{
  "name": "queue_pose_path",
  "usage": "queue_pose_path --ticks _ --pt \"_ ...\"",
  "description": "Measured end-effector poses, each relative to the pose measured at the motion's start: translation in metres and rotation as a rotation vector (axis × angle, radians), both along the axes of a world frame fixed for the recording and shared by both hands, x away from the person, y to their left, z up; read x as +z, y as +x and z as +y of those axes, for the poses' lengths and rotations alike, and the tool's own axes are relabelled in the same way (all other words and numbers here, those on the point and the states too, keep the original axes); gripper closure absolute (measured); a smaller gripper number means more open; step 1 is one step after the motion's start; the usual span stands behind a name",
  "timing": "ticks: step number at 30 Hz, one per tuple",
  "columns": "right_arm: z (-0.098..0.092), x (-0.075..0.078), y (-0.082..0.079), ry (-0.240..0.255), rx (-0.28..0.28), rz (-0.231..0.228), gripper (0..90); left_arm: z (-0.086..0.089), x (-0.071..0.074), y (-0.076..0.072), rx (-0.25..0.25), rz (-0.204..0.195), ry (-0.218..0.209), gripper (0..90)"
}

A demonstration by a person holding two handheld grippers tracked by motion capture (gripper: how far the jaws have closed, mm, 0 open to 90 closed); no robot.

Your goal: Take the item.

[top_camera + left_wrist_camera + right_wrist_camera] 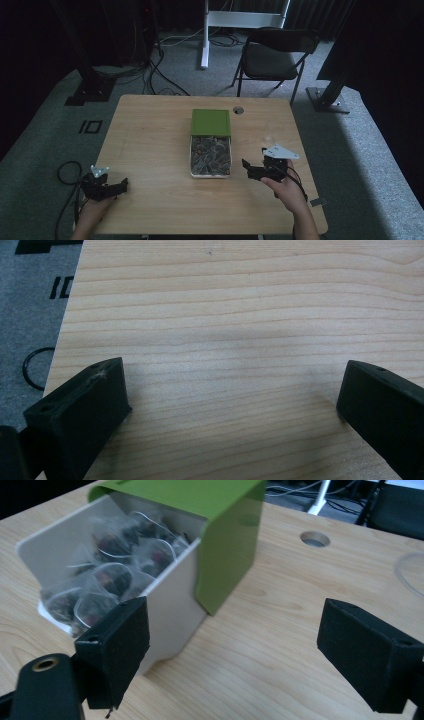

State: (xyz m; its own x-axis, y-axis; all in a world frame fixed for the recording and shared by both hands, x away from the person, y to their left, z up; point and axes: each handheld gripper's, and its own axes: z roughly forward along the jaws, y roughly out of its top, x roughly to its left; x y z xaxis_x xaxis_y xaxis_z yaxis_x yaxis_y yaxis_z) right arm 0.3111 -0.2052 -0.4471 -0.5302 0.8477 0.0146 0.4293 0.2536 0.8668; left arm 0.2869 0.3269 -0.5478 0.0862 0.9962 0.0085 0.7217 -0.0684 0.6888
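A white box [210, 173] stands mid-table, its green lid [210, 122] slid back over the far half. The uncovered half holds several clear sachets [210, 155] with dark contents. My right gripper [246, 169] is open just right of the box, jaws pointing at it. In the right gripper view the box wall [172, 605], the green lid [225, 535] and the sachets [110, 565] lie ahead-left of my open right gripper [235, 645]. My left gripper [122, 185] rests near the table's front-left corner. It stands open [232, 395] over bare wood.
The wooden table [150, 135] has a round cable hole [238, 110] behind the box. A black folding chair [275, 52] and a white desk leg [205, 35] stand beyond the table. A cable loop [67, 172] lies on the grey carpet at the left.
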Motion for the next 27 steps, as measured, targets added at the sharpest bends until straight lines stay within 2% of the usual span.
queue_pose_path --ticks 14,27 --pt "0.029 0.007 0.007 0.004 0.067 -0.010 14.4 0.000 0.000 0.000 0.000 0.000 0.000 0.5" --pt "0.062 0.010 0.012 -0.015 0.138 -0.013 15.8 0.000 0.000 0.000 0.000 0.000 0.000 0.5"
